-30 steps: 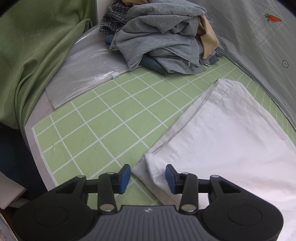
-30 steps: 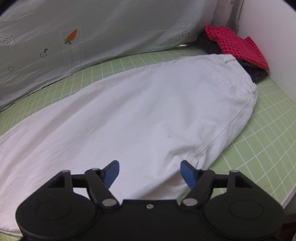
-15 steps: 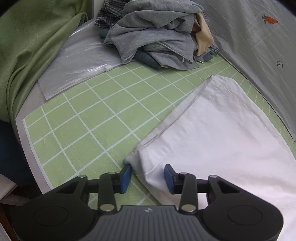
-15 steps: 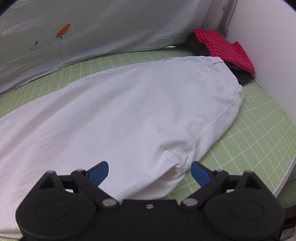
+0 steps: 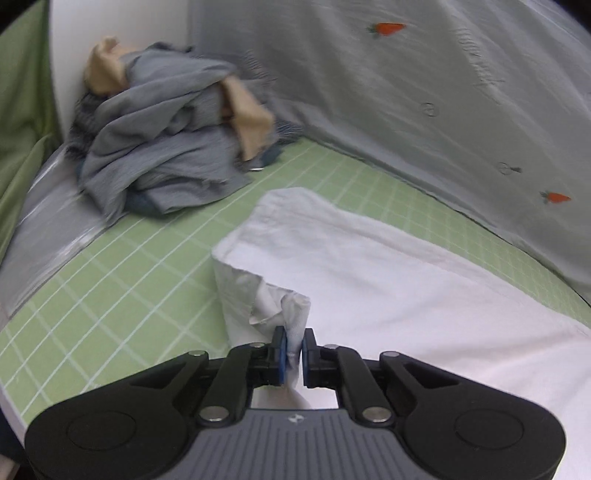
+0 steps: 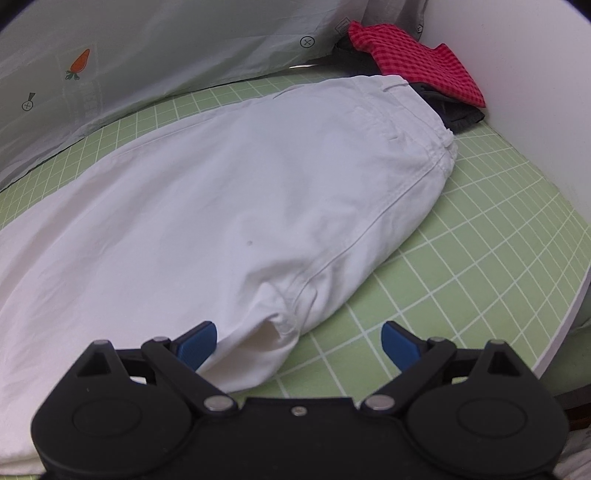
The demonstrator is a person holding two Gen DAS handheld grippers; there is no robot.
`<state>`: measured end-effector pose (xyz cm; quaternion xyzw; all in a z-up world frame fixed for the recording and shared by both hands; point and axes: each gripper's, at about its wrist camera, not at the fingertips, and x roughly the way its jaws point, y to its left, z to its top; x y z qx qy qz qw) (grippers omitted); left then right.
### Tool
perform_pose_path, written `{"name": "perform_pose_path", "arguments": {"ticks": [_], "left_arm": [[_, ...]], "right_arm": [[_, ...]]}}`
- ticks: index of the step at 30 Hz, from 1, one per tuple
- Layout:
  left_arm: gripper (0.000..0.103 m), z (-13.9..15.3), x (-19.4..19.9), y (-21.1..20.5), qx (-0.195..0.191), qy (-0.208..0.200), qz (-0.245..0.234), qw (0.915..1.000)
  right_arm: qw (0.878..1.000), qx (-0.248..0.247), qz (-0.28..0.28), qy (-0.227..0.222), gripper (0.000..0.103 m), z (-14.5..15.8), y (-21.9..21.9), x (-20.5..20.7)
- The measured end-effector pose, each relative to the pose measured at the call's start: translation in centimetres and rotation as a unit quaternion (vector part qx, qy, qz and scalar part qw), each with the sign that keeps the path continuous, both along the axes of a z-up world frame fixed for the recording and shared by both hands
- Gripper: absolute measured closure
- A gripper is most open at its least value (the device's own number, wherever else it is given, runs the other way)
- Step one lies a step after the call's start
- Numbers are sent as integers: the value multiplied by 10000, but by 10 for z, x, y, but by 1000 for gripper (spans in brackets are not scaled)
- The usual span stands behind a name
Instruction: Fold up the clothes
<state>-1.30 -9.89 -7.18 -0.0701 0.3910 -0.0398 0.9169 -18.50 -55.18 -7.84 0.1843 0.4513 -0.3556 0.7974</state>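
The left tool [image 5: 293, 349] was closed on a bunched corner of the white trousers [image 5: 388, 273], and the pinched cloth stood up between its blue pads [image 5: 280, 350] as a small crumpled ridge. From this corner the hem edge ran away toward the far side, partly lifted off the green grid mat [image 5: 122, 266] that covered the tabletop. The picture from the left wrist was a little blurred.

The right tool [image 6: 299, 341] was wide open and held nothing. Its left pad [image 6: 197, 341] lay against the near edge of the white trousers [image 6: 236, 206], close to a pocket-like opening in the cloth, and its right pad was over the bare green grid mat [image 6: 480, 258]. The trousers lay flat and long across the mat, with the waistband end at the far right.

Beyond the waistband, a red checked cloth [image 6: 413, 62] rested on a dark garment [image 6: 454, 110] in the corner, and this garment touched the waistband. On the other side, a pile of grey clothes [image 5: 162, 147] with a beige piece [image 5: 251, 125] in it sat at the far left of the mat.

A grey sheet [image 5: 424, 92] hung behind the mat. It carried printed orange carrots [image 5: 386, 27] and small circle marks, but no readable words. A small logo on the left tool's body was too small to read.
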Motion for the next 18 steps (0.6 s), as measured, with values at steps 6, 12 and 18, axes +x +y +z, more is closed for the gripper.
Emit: {"name": "perform_pose_path", "arguments": {"ticks": [6,12,18], "left_arm": [[96,10,-38,-113,40,-155,-1598,9870],[95,-52,-90,-166,311,781,-2329,9689],[91,-57,-75,-159,-198,1187,-1794,9764]], "right_arm": [[9994,141,272,129,6,-9,-9,-15],[9987,176,367,311,6,-17,-27,-34],[9988,220,184,404,6,-22,-51,-55]]}}
